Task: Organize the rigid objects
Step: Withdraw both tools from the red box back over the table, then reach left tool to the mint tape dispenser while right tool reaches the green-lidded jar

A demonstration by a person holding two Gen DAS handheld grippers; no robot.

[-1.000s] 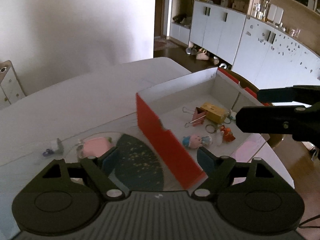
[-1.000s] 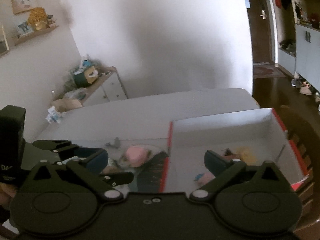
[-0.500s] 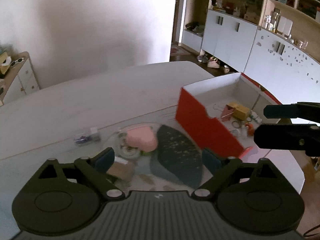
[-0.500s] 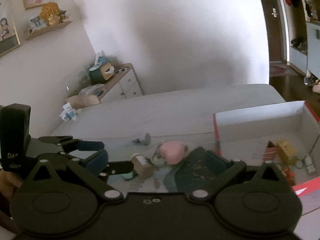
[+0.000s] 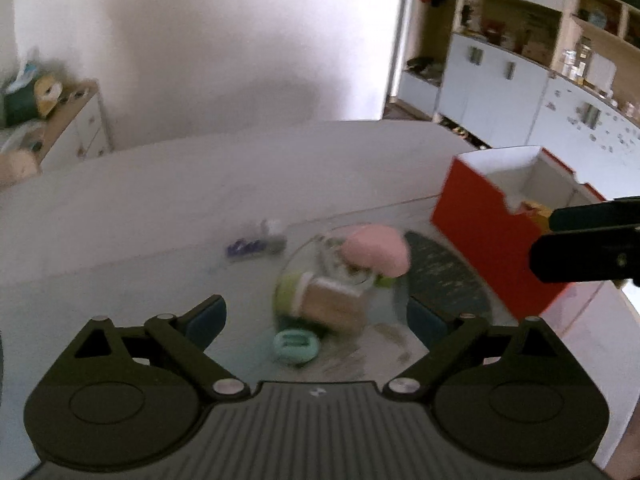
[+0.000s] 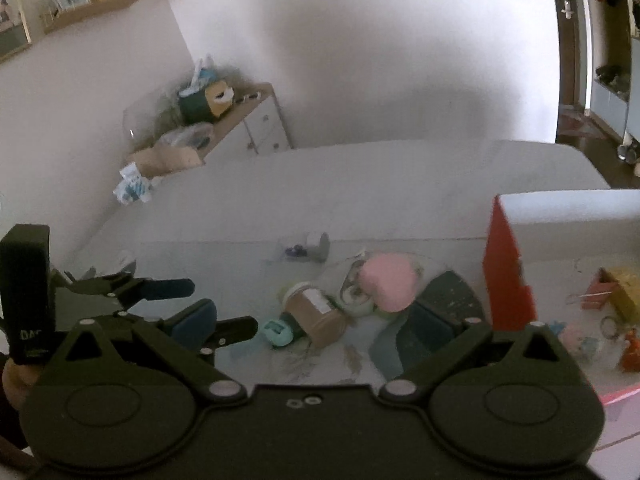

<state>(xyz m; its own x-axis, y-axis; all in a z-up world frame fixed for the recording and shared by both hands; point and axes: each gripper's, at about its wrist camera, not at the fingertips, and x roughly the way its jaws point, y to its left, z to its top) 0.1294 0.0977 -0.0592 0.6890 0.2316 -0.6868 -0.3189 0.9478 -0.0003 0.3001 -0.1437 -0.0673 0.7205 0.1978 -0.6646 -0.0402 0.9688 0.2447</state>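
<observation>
Blur smears brown jar (image 5: 334,304), pink lump (image 5: 378,248).

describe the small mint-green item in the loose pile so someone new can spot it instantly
Start at the open red cardboard box on the pale table; the pile lies left of it. At the pile's near edge, beside the lying brown jar, sits the small mint-green round plastic piece, the only mint-green item there.

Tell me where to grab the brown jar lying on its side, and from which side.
Grip the brown jar across its round body, mid-length, coming from above with fingers straddling its sides. It lies tipped, cap end toward the teal clip, so the cap is awkward to reach.
</observation>
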